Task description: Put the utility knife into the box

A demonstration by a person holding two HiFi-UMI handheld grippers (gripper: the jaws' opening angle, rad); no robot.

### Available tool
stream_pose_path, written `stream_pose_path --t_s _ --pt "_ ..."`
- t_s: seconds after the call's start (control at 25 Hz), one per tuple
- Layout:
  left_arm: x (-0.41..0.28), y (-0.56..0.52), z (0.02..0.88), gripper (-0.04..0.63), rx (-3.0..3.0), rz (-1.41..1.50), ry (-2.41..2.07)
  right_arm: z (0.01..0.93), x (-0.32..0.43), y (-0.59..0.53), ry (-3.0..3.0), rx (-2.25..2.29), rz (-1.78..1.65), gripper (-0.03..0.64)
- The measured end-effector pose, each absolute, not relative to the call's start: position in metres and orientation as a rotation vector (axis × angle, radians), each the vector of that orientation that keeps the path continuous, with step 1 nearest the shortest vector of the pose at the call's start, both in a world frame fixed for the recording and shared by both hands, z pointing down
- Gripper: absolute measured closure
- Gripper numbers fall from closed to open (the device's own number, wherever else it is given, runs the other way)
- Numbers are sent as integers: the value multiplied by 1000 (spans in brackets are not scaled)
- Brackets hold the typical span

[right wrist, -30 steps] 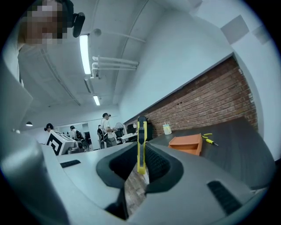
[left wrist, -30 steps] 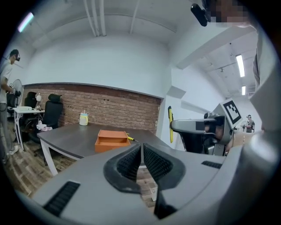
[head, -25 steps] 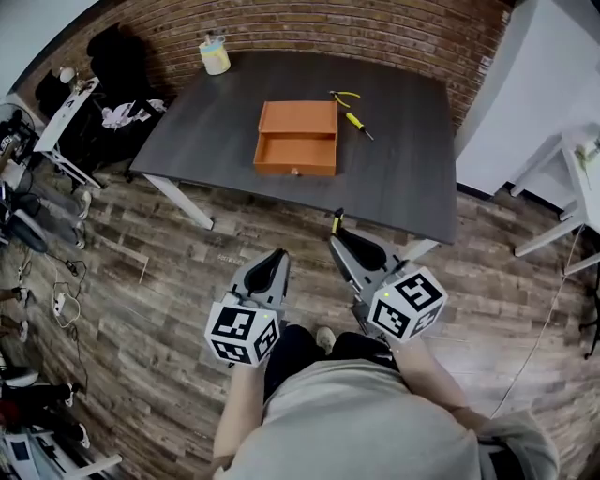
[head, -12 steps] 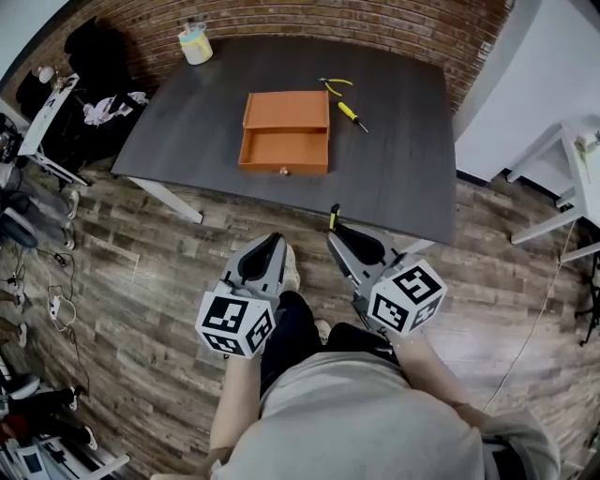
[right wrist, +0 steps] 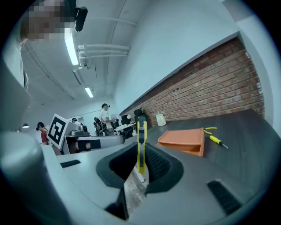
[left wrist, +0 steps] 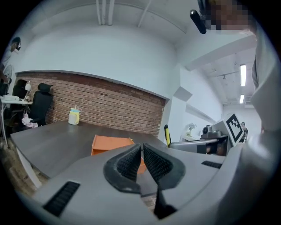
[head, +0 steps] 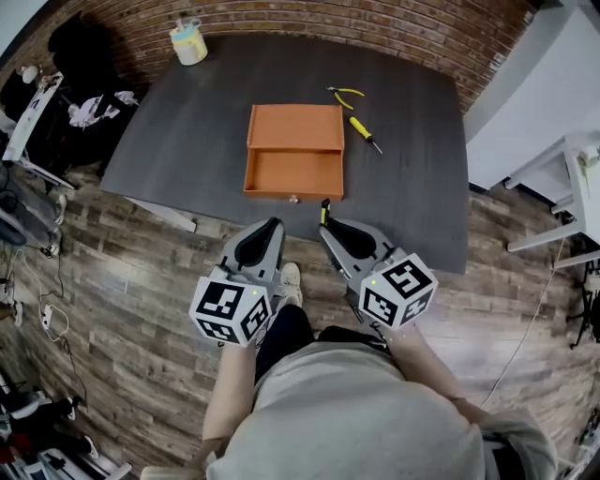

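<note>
1. The right gripper (right wrist: 141, 154) has its jaws clamped on the utility knife (right wrist: 141, 143). The knife is a thin yellow-and-black tool standing upright between the ribbed pads, and its upper end rises past the jaw tips.
2. The left gripper (left wrist: 142, 151) carries nothing. Its jaws are pressed together at the tips, with only a thin slit between the pads.
3. In the head view the person holds both grippers side by side in front of the body, marker cubes toward the torso. The jaw tips are at the near edge of the dark grey table (head: 187, 122). The knife's end reaches just over that edge.
4. The orange box (head: 294, 127) lies flat on the table just beyond the grippers. Its drawer (head: 293, 173) is pulled out toward the person, with a small knob on its front. The knife is near the drawer front but apart from it, and not in the box.
5. To the right of the box, on the far half of the table, lie yellow-handled pliers (head: 342, 94). A yellow-handled screwdriver (head: 364, 133) lies just beside them.
6. A pale cup (head: 188, 42) stands at the table's far left corner, near the brick wall (head: 375, 23).
7. A wooden plank floor (head: 122, 281) lies under the person. One shoe (head: 291, 279) shows between the grippers.
</note>
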State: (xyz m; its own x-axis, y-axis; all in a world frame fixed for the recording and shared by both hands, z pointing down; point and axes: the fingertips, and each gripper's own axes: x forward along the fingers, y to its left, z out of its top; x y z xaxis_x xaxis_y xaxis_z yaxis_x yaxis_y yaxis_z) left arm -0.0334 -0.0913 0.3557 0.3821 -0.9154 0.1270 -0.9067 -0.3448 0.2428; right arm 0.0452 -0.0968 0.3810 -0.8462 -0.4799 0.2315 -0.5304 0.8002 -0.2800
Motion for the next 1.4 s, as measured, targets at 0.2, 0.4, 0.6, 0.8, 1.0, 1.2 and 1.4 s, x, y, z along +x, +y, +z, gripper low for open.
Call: stream_pose_path --t_s 0.2,0.4,0.6,0.8,1.0,1.2,1.4 --pt "-69 -142 346 561 2378 -76 -1596 375 13 -147 -2789 825 433 554" --pt "-99 -181 337 561 2402 -88 -1586 367 -12 -192 -2791 866 401 554" --pt "-126 -211 344 561 2400 -94 -1566 367 -30 -221 -2759 910 394 554" --pt "-132 -230 360 561 2400 -75 -1501 378 -39 -240 -2714 937 388 554" --pt "-142 -239 374 561 2378 -60 -1466 392 -41 -254 -2646 933 358 554" --pt "-156 -245 389 561 2310 -78 -1465 406 -39 -265 -2572 932 374 554" --pt "-166 -247 409 561 2266 -62 -1446 422 -39 -269 -2497 895 309 554"
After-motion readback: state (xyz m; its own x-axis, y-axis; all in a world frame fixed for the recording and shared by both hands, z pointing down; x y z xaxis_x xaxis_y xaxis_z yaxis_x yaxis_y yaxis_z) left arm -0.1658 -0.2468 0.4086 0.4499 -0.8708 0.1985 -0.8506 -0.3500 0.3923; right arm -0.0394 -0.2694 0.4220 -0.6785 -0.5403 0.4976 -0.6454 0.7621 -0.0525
